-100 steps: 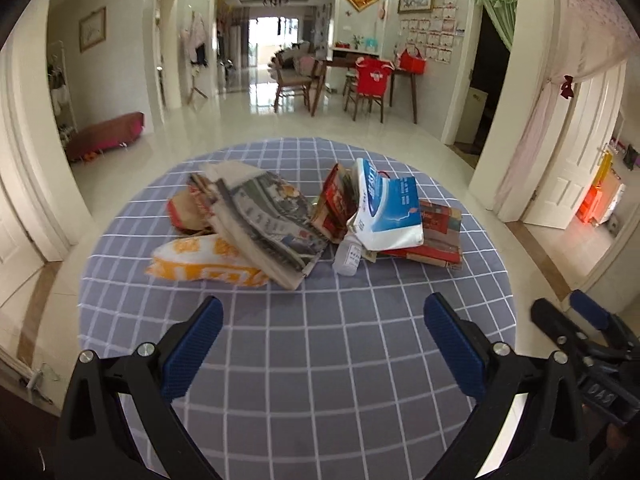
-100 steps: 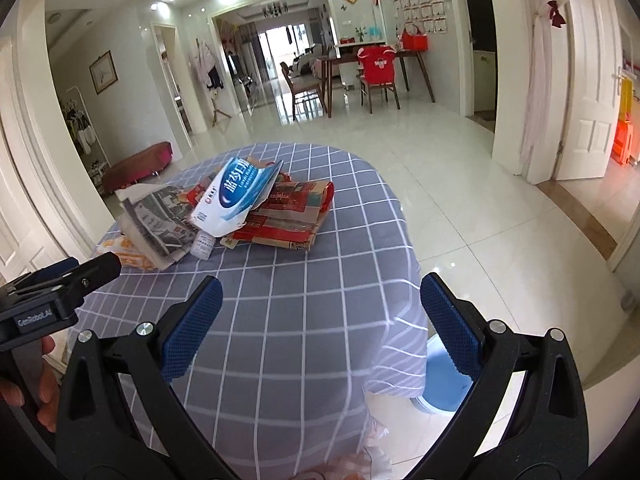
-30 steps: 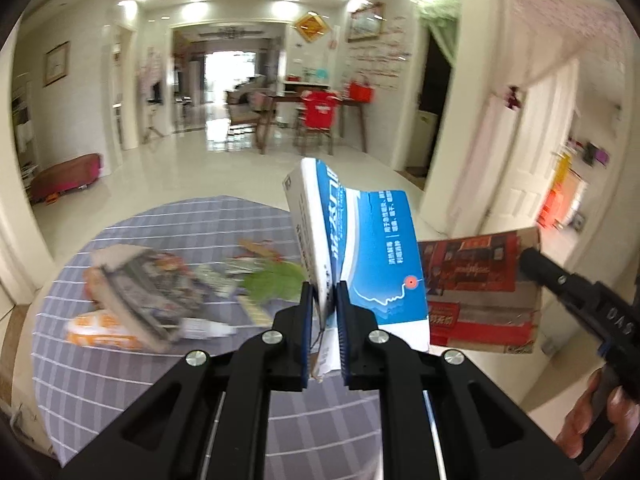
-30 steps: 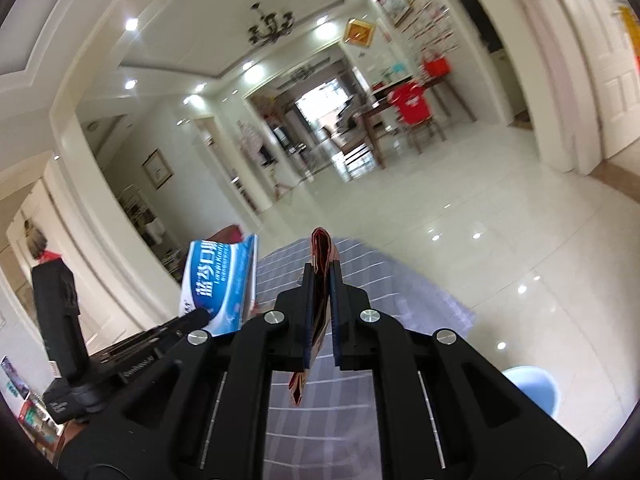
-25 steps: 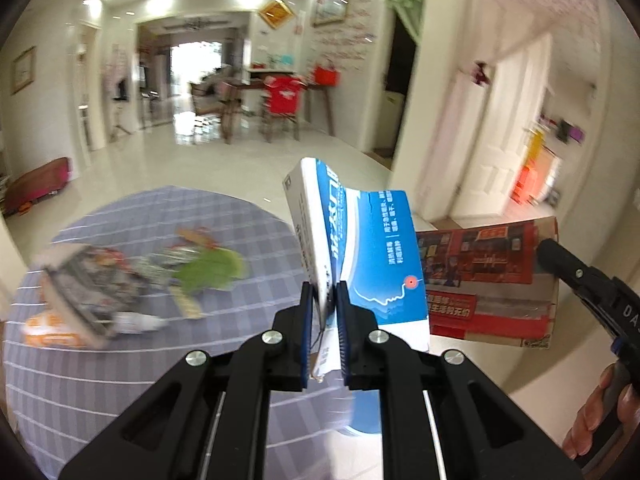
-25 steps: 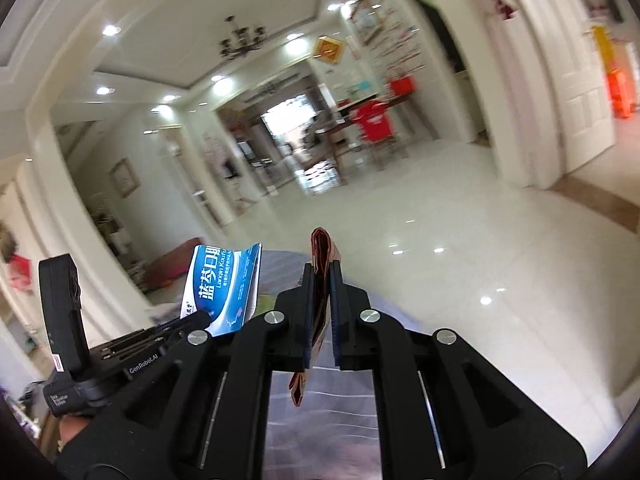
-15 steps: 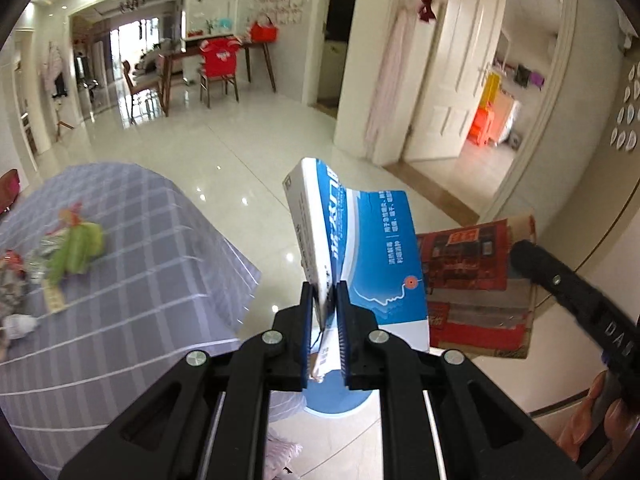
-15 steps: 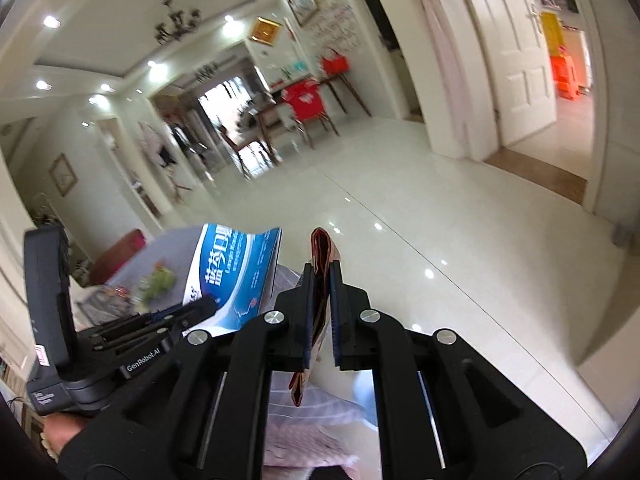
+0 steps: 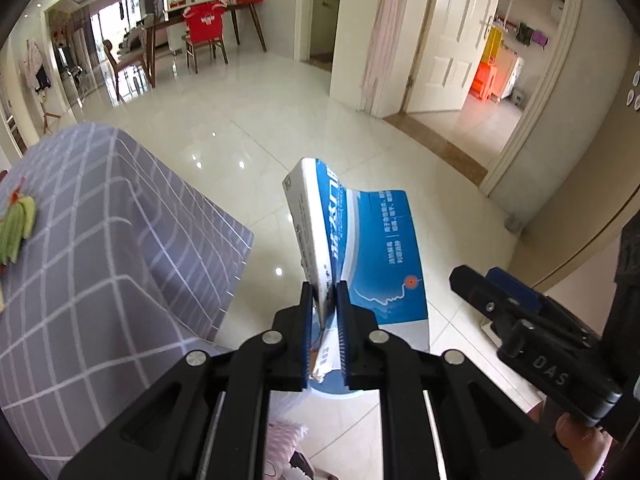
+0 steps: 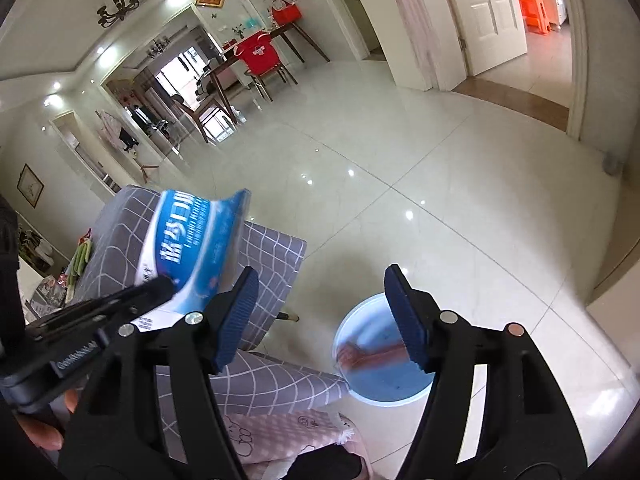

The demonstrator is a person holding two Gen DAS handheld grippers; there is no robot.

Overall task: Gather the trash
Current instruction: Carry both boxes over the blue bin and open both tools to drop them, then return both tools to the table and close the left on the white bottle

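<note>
I see the blue bin (image 10: 384,380) on the floor just beside the bench (image 10: 264,256), with a blurred reddish box (image 10: 368,358) inside it. My right gripper (image 10: 320,316) is above it, its jaws opening with nothing between them. My left gripper (image 9: 323,320) is clenched on the blue-and-white carton (image 9: 360,248), held over the floor near the bench edge.

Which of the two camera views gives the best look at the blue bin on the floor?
The right wrist view. There the blue bin shows its round rim and inside, with a blurred reddish piece of trash in it, between the opening right claw's fingers. The left wrist view shows only a blue sliver, hidden behind the blue box.
</note>
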